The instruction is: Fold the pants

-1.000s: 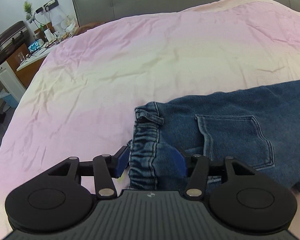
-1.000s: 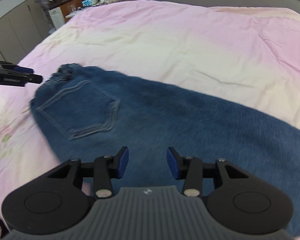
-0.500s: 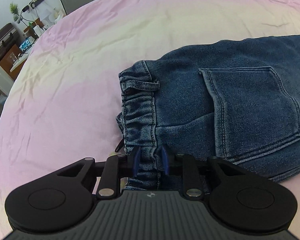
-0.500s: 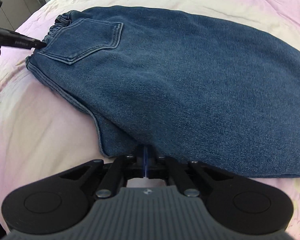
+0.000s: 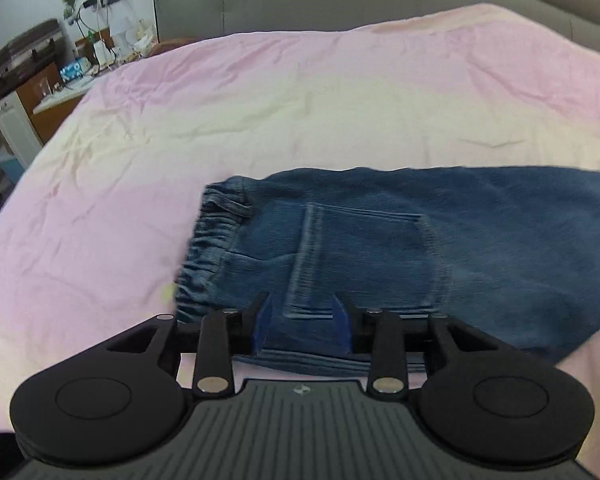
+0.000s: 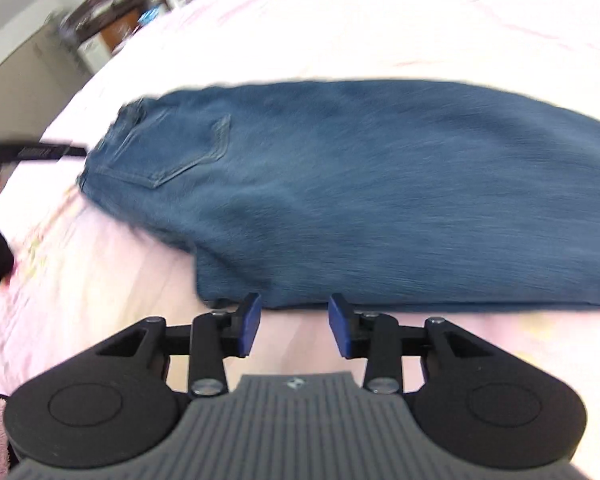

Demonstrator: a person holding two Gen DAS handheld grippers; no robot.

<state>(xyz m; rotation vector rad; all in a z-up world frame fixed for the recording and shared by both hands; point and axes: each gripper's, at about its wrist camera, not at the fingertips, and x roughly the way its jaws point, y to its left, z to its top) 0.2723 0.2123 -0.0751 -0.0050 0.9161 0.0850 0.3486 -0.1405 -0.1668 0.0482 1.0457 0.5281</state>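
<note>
Pink bed sheet (image 5: 300,92) fills the room, and the blue pants (image 5: 380,240) lie flat on it, waist toward 9 o'clock. Both the left gripper (image 5: 302,326) and the right gripper (image 6: 294,330) have jaws apart, holding nothing, at the pants' 6 o'clock edge.

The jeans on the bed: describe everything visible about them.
The jeans are mid-blue denim, lying flat on the pink bedspread, already folded lengthwise so one back pocket faces up. The gathered elastic waistband with a belt loop is at their left end; the legs run off to the right. The left gripper is open, its fingers straddling the near edge by the pocket. The right gripper is open just short of the near hem. Both views are motion-blurred.
</note>
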